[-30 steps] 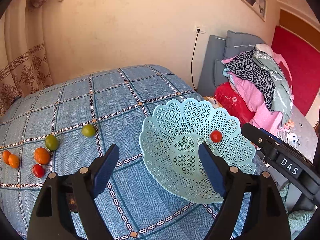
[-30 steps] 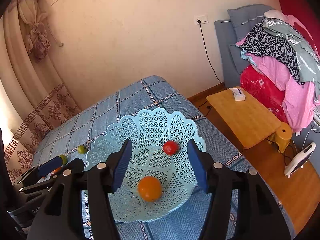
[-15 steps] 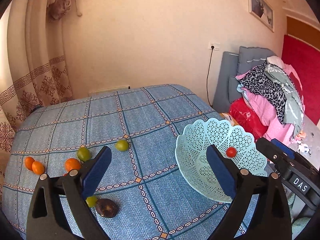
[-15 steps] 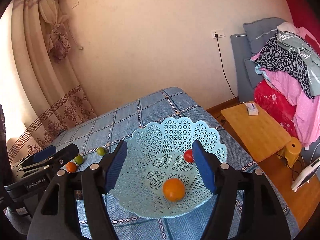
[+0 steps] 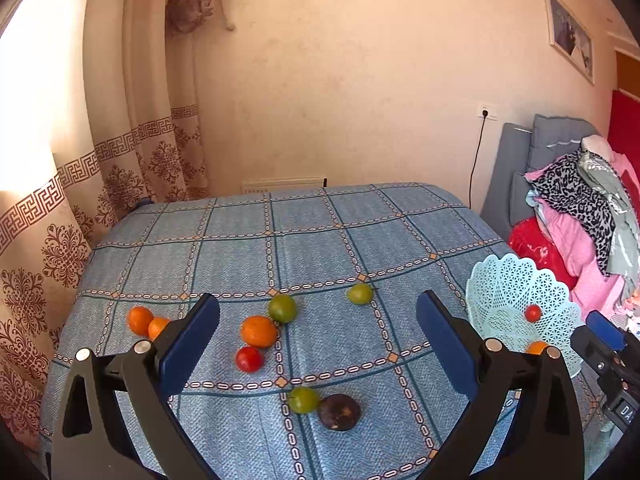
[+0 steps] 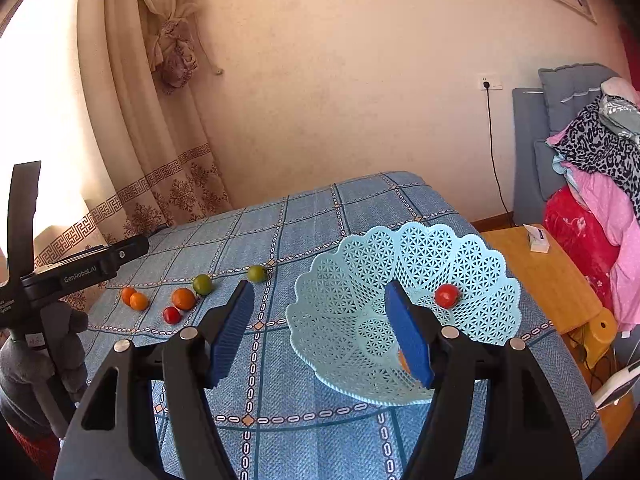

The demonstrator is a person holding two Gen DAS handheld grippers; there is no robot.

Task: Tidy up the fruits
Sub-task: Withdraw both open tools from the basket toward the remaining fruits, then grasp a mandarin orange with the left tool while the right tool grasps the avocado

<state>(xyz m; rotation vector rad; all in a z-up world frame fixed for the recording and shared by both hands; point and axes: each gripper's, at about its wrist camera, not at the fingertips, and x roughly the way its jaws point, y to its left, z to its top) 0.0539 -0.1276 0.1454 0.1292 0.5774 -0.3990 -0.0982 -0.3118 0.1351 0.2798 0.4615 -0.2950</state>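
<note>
Loose fruit lies on the blue checked cloth (image 5: 320,240): a large orange (image 5: 258,331), a red tomato (image 5: 249,359), two small oranges (image 5: 140,320), three green fruits (image 5: 282,307) and a dark brown fruit (image 5: 339,411). My left gripper (image 5: 318,302) hovers over them, its jaws opening with nothing between them. To the right, the pale blue lattice basket (image 6: 348,308) holds a red tomato (image 6: 447,295) and an orange (image 6: 402,360), which is mostly hidden behind a finger. My right gripper (image 6: 320,288) hangs open and empty at the basket's left rim.
A wooden side table (image 6: 552,280) with a small white box (image 6: 538,240) stands right of the bed. Clothes (image 6: 600,168) are piled beyond it. A patterned curtain (image 5: 60,220) hangs at the left. The cloth drops off at its edges.
Both grippers drew back and swung left. The loose fruit now fills the left view, with the basket at its right edge. The left jaws spread wider. The right jaws widened a little.
</note>
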